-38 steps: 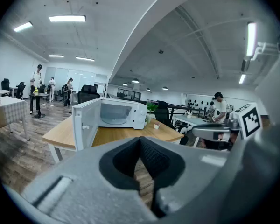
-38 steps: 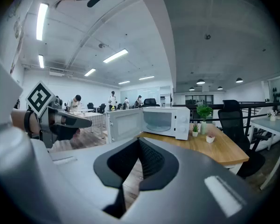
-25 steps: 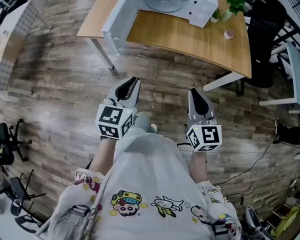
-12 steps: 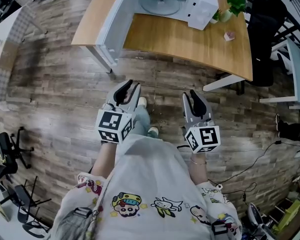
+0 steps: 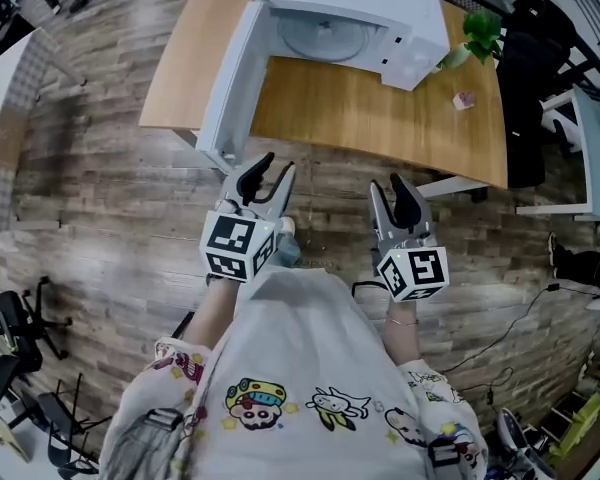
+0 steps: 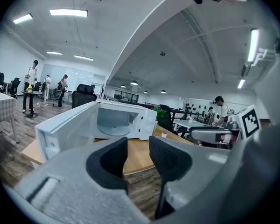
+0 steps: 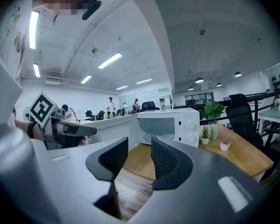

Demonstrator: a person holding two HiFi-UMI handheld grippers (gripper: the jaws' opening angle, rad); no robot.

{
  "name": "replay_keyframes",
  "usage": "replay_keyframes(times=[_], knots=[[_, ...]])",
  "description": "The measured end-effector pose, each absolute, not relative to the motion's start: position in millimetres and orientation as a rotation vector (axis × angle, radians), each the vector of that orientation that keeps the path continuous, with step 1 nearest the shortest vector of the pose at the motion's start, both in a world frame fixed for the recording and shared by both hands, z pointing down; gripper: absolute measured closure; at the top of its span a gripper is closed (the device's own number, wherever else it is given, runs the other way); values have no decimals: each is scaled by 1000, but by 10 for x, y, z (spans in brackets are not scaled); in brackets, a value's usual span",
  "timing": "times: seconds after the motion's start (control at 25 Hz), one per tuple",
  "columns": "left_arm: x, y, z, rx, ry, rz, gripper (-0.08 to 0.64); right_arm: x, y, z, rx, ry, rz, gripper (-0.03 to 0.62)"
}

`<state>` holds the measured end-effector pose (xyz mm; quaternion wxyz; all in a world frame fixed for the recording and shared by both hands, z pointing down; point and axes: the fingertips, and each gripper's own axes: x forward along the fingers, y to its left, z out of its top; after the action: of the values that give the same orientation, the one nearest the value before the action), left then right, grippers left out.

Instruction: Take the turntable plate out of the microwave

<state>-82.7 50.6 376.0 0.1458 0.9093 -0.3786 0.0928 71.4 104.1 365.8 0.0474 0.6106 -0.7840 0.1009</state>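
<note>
Turntable plate: round glass plate (image 5: 325, 38) lies flat on the floor of the microwave cavity; no gripper touches it.
Microwave: white microwave oven (image 5: 400, 23) stands on the table, at 12 o'clock from both grippers in the head view, with its cavity facing the person.
Door: microwave door (image 5: 225, 98) is swung fully open, pointing to about 7 o'clock from the cavity; its free end comes near the table's front edge.
Table: wooden table top (image 5: 380, 113) is bare in front of the cavity.
Left gripper: left gripper (image 5: 275, 168) is held over the wooden floor (image 5: 110, 198), with the door's free end just beyond it at 11 o'clock. Its jaws have just been opening and stand apart at a moderate gap; nothing is between them.
Right gripper: right gripper (image 5: 388, 186) is at 3 o'clock from the left one, apart from it, and points at the table's front edge. Its jaws have also just been opening, the gap is moderate and empty.
Plants: green potted plant (image 5: 475, 36) stands just beside the microwave at 3 o'clock; small pink pot (image 5: 464, 99) is near it at 6 o'clock.
Person: printed white shirt (image 5: 310, 368) fills the head view at 6 o'clock.
</note>
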Motion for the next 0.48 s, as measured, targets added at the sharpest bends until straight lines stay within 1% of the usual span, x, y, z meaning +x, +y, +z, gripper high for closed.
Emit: replay_keyframes(times=[0.2, 0.48], knots=[[-745, 178, 3723, 2652, -1032, 267, 400, 746, 744, 3599, 1928, -2357, 307, 437], [-674, -23, 3770, 2670, -946, 280, 380, 680, 603, 3672, 1988, -2300, 354, 420]])
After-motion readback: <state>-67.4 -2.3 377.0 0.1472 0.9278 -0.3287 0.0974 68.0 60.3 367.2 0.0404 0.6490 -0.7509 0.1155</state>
